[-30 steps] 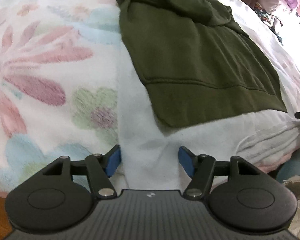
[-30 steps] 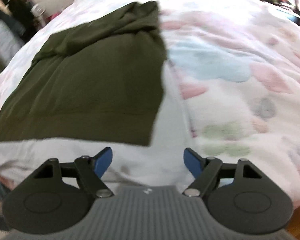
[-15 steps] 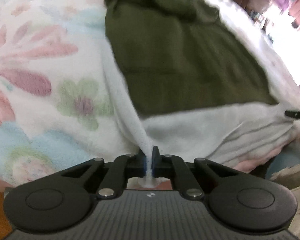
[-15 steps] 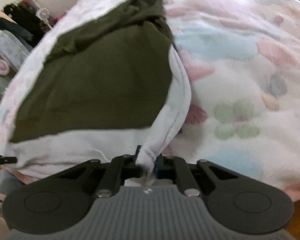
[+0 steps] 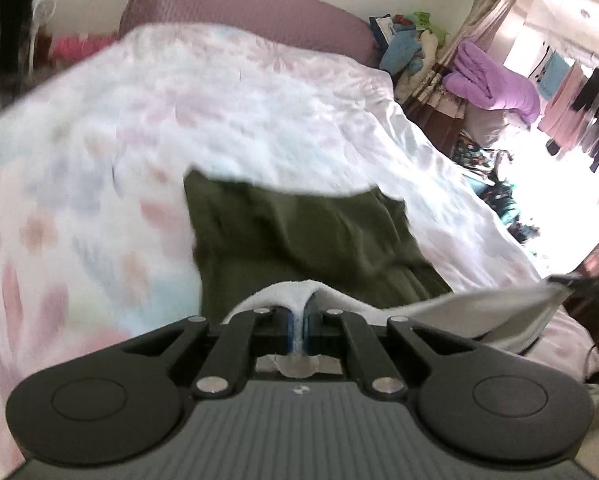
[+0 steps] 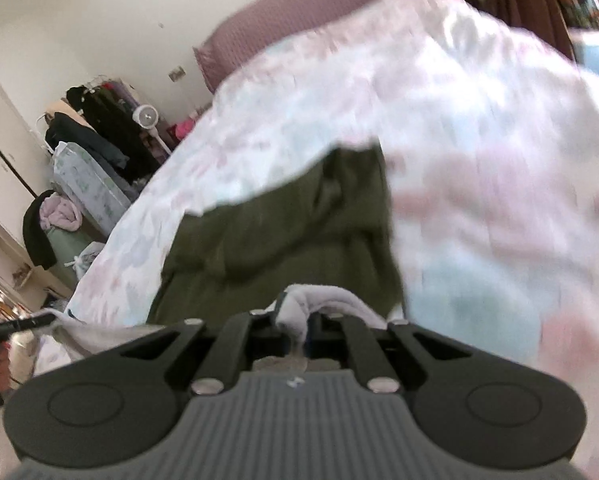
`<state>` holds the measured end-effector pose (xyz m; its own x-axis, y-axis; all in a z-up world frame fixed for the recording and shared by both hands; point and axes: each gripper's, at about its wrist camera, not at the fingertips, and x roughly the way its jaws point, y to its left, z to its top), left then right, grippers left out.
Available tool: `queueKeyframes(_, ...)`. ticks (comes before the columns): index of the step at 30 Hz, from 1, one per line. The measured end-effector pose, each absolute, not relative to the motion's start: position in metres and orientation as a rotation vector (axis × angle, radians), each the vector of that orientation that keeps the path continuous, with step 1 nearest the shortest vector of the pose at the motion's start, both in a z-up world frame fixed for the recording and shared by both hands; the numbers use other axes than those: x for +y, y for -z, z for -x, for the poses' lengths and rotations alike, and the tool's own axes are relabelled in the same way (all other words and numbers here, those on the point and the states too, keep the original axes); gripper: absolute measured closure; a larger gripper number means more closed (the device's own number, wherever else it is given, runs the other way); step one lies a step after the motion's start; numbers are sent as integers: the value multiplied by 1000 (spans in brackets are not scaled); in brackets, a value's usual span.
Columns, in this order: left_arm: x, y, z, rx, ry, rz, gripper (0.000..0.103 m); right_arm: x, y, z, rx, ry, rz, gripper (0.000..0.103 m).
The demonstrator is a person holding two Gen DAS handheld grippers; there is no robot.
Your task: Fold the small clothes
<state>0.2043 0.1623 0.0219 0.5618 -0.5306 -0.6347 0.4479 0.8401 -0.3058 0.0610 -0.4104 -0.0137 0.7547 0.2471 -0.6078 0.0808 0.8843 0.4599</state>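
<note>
Pinching a bunched edge of white cloth [image 5: 499,316], the left gripper [image 5: 298,322] has its blue pads pressed together with only that fabric between them. The right gripper [image 6: 297,326] is clamped the same way on the white cloth's [image 6: 327,300] other end. Between the two, the cloth hangs in a slack band whose lower part drops out of sight behind the gripper bodies. Just beyond it lies the olive-green garment [image 5: 299,240], rumpled on the floral bedspread [image 5: 99,184] toward the bed's near edge; its near hem is hidden by the lifted cloth and its far edge smears into blur. Motion blur softens the bedspread's pattern. A mauve headboard [image 5: 239,12] stands at the bed's far end.
</note>
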Motion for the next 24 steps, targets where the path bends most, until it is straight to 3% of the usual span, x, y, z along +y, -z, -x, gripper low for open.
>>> queueKeyframes(5, 132, -54, -290, 745, 511, 38, 99, -427, -23, -151, 653, -86, -439, 103)
queueKeyframes(11, 105, -40, -399, 784, 449, 11, 99, -446, -34, -291, 674, -51, -380, 103)
queueKeyframes(21, 79, 84, -540, 943, 380, 6, 98, -466, 92, -468, 823, 17, -384, 103)
queueKeyframes(24, 78, 112, -554, 999, 366, 9, 89, -469, 131, -491, 860, 39, -385, 101)
